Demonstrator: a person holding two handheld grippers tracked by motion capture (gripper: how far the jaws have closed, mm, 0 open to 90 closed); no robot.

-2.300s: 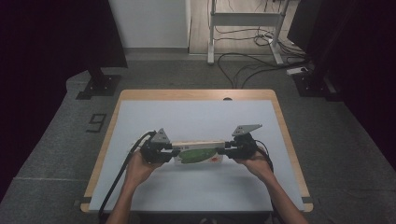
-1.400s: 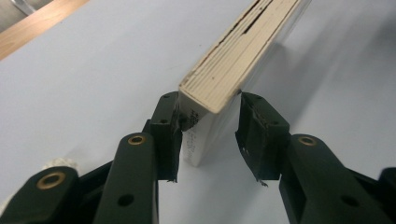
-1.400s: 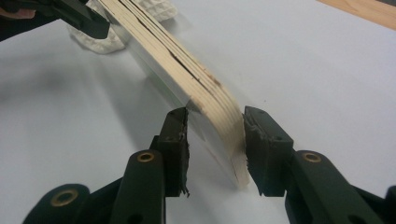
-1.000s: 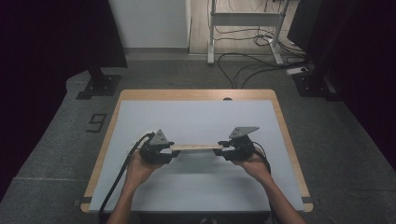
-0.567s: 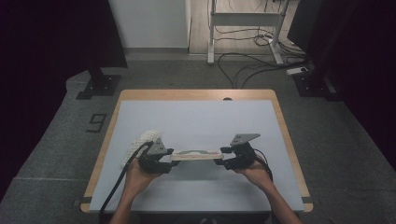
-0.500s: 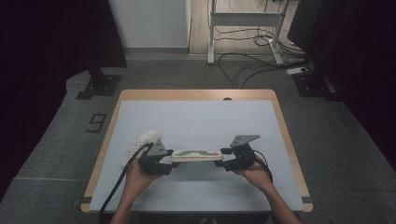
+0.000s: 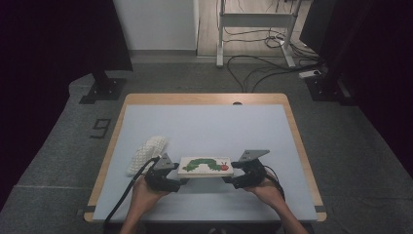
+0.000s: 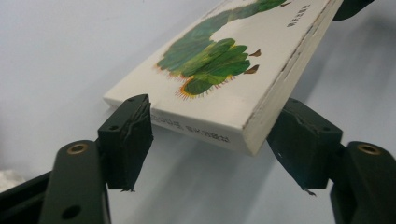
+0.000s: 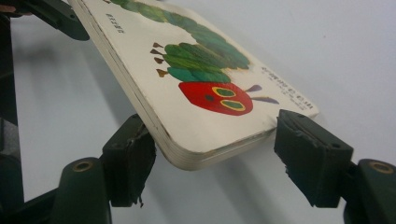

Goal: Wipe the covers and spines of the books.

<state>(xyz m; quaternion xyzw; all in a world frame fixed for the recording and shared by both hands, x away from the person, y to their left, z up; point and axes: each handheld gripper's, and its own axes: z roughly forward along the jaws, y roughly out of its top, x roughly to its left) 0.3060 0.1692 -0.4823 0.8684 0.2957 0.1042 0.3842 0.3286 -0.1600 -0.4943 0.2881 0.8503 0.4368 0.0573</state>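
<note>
Compared with a moment ago, the board book (image 7: 205, 165) has been lowered flat onto the bench (image 7: 204, 122), just beside the white cloth (image 7: 146, 153). Both the left claw (image 7: 178, 179) and right claw (image 7: 228, 179) have just been opening; their pads now stand apart at the book's ends. Releasing is judged in hand; withdrawal comes next.

Black left claw (image 7: 181, 181), black right claw (image 7: 226, 179), brass-ringed screw holes, grey three-cornered plates, trailing black cable, bare forearms
</note>
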